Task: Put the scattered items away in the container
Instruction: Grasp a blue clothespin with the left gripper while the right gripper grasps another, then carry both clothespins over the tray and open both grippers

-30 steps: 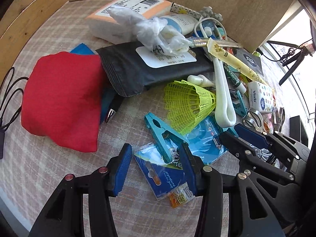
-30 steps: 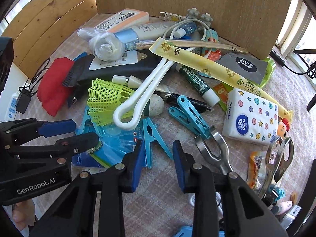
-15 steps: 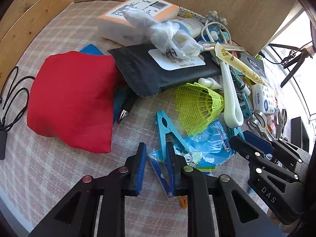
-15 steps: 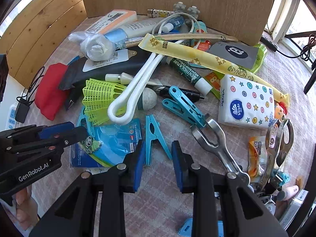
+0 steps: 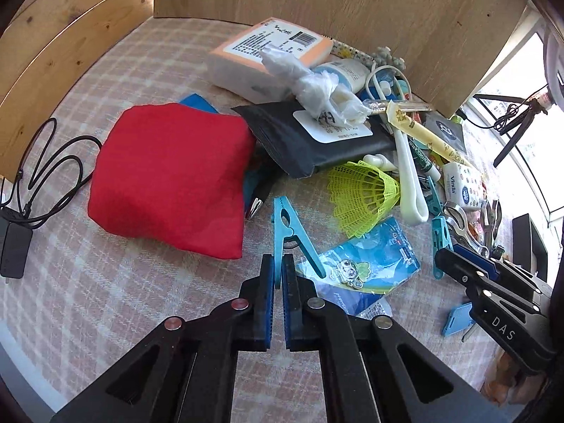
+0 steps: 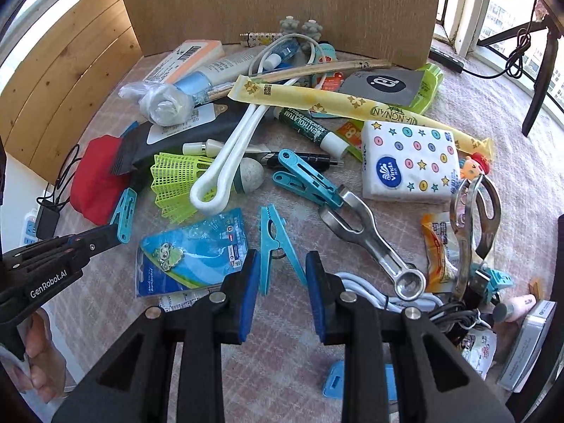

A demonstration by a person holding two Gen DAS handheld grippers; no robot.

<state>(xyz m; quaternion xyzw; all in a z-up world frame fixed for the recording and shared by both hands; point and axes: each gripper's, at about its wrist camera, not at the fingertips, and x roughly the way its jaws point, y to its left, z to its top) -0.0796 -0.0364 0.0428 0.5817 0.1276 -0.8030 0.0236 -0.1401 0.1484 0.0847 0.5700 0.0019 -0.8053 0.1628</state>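
Many small items lie scattered on a checked cloth. My left gripper (image 5: 281, 275) is shut on one leg of a teal clothes peg (image 5: 287, 231), which also shows in the right wrist view (image 6: 123, 215), held at that gripper's tip. My right gripper (image 6: 280, 275) is open, its fingers either side of a second teal clothes peg (image 6: 276, 243) lying on the cloth. A blue blister pack (image 6: 195, 252) lies just left of it. A third teal peg (image 6: 305, 179) lies farther back against metal tongs (image 6: 366, 232). No container is recognisable.
A red pouch (image 5: 172, 176) and black packet (image 5: 317, 139) lie at the left. A yellow-green shuttlecock (image 6: 179, 183), white tongs (image 6: 229, 162), tissue pack (image 6: 410, 162), cables (image 6: 387, 299) and a cardboard wall (image 6: 299, 3) crowd the back and right.
My left gripper closed from wide open onto the teal peg and lifted it off the blister pack. My right gripper pulled back and opened wider around the second peg.
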